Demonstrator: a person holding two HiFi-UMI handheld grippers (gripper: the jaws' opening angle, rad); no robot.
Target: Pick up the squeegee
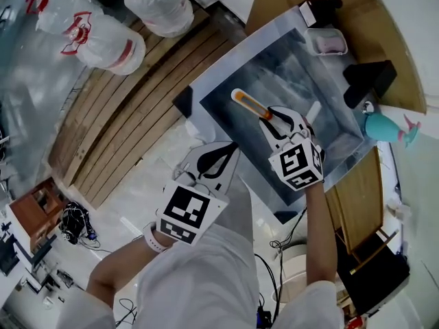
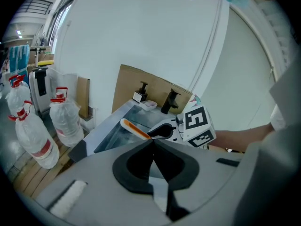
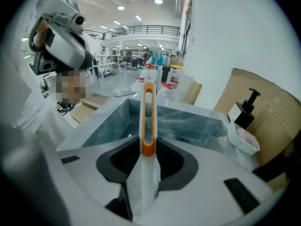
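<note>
The squeegee (image 1: 248, 103) has a white handle with an orange insert. My right gripper (image 1: 273, 117) is shut on it and holds it above the steel sink (image 1: 226, 67). In the right gripper view the handle (image 3: 148, 119) sticks out forward from between the jaws of the right gripper (image 3: 148, 150), and a white part runs back between them. My left gripper (image 1: 228, 149) hangs near the sink's front edge, shut with nothing in it. In the left gripper view the tips of the left gripper (image 2: 153, 142) meet, with the squeegee (image 2: 134, 128) and the right gripper (image 2: 165, 131) beyond them.
A black faucet (image 1: 370, 81), a black soap dispenser (image 3: 247, 107) and a soap dish (image 3: 242, 140) stand at the sink's far side against brown cardboard. A teal bottle (image 1: 384, 125) sits at the right. Large water bottles (image 1: 103, 40) stand on wooden slats (image 1: 137, 108) at the left.
</note>
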